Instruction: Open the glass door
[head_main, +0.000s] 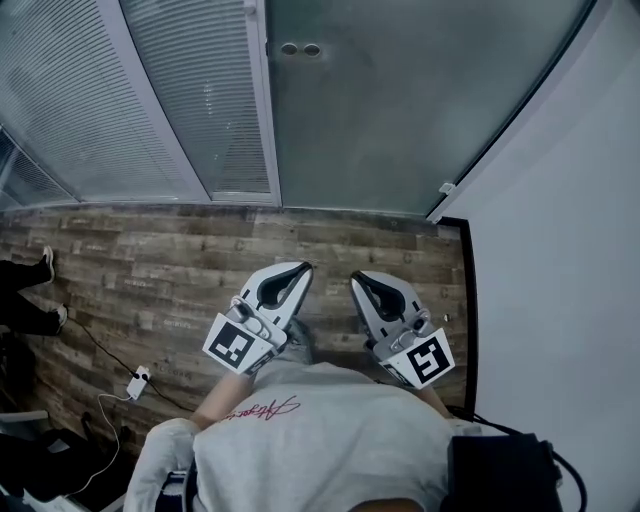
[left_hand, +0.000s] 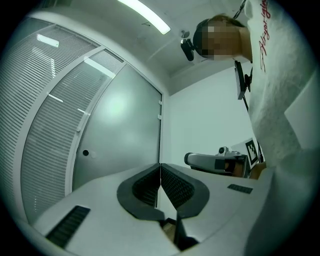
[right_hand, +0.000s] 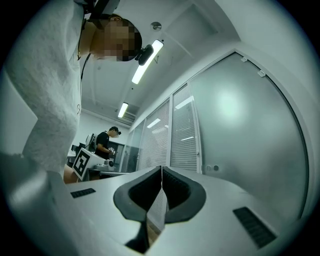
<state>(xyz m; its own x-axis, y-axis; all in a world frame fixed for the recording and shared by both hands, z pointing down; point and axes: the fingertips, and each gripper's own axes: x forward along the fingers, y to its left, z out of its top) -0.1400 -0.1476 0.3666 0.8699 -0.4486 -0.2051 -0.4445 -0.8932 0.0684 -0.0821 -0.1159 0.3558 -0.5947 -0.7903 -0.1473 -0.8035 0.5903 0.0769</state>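
Observation:
The frosted glass door (head_main: 400, 110) stands shut ahead of me, with two small round fittings (head_main: 300, 49) near its left edge; the same door fills the middle of the left gripper view (left_hand: 120, 125) and the right of the right gripper view (right_hand: 240, 125). My left gripper (head_main: 303, 268) and right gripper (head_main: 355, 278) hover side by side over the wooden floor, some way short of the door. Both are shut with nothing between the pads. In the left gripper view the jaws (left_hand: 160, 167) meet; in the right gripper view (right_hand: 161, 170) they meet too.
Glass panels with blinds (head_main: 110, 100) run to the door's left. A white wall (head_main: 560, 260) rises on the right. On the floor at left lie a cable and a white power adapter (head_main: 137, 380). Someone's legs and shoes (head_main: 30, 290) show at far left. A person in black (right_hand: 105, 142) stands behind.

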